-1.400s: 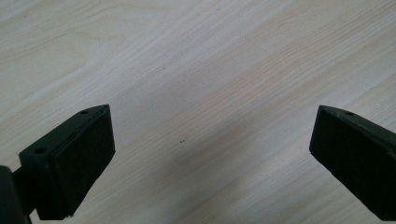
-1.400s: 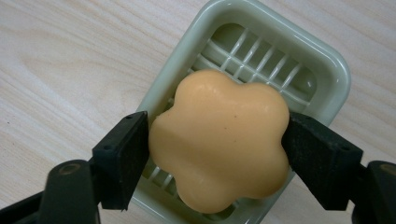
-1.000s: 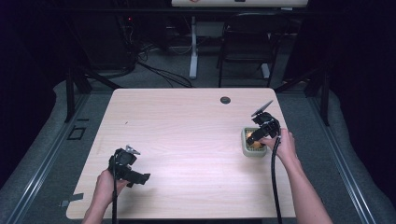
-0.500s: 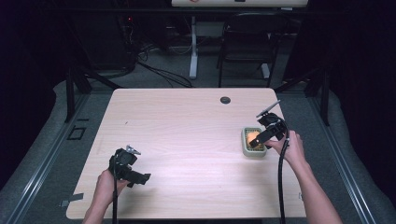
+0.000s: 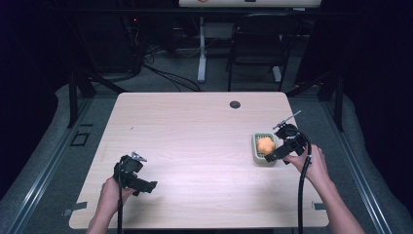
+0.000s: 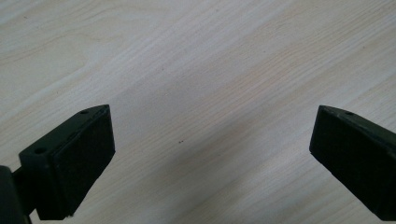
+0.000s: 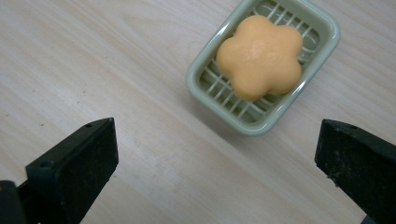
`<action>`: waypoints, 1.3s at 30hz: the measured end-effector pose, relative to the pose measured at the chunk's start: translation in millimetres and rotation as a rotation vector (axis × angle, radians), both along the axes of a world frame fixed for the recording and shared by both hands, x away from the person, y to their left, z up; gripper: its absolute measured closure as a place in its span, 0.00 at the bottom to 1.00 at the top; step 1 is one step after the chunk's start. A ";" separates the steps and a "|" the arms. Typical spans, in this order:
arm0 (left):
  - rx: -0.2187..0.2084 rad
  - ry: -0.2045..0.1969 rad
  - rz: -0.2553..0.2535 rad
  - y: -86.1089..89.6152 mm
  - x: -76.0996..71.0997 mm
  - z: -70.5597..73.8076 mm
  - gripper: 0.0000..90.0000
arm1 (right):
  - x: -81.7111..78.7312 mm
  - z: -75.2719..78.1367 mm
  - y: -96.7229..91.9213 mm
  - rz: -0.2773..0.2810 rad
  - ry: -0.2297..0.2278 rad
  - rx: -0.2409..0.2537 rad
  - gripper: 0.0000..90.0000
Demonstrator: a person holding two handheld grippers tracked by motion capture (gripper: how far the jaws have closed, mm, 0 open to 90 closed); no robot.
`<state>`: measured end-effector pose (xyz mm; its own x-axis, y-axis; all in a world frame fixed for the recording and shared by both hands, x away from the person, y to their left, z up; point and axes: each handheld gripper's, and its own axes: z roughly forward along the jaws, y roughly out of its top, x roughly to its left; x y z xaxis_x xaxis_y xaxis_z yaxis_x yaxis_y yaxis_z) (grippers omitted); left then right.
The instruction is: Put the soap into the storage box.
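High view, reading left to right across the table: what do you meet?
Left gripper → small round black disc near the far edge → orange flower-shaped soap in its green dish → right gripper.

The table [image 5: 195, 146] is seen from above and forward by the high view. Its bare wood is viewed closely from the left gripper view. The soap dish [image 7: 261, 70] is shared by the right gripper view and the high view [image 5: 263, 148].

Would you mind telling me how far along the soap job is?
Done: the orange flower-shaped soap lies in the green dish. In hand: nothing; the right gripper, jaws just opened, sits off the dish, and the left gripper rests open over the table. Nothing visibly remains.
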<state>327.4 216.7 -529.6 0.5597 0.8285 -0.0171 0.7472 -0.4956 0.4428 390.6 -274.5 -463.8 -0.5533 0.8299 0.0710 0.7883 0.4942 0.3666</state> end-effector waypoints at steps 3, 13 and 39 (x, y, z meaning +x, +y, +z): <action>0.000 -0.001 0.000 -0.6 0.1 -0.4 0.00 | -13.9 2.1 2.1 0.030 -0.002 -0.020 0.00; -0.010 -0.006 0.006 0.7 -0.4 0.2 0.00 | -44.7 -8.3 -2.3 0.038 -0.014 -0.010 0.00; -0.038 -0.015 0.000 -0.4 0.0 1.1 0.00 | -103.5 -53.1 -23.8 -0.022 0.055 -0.022 0.00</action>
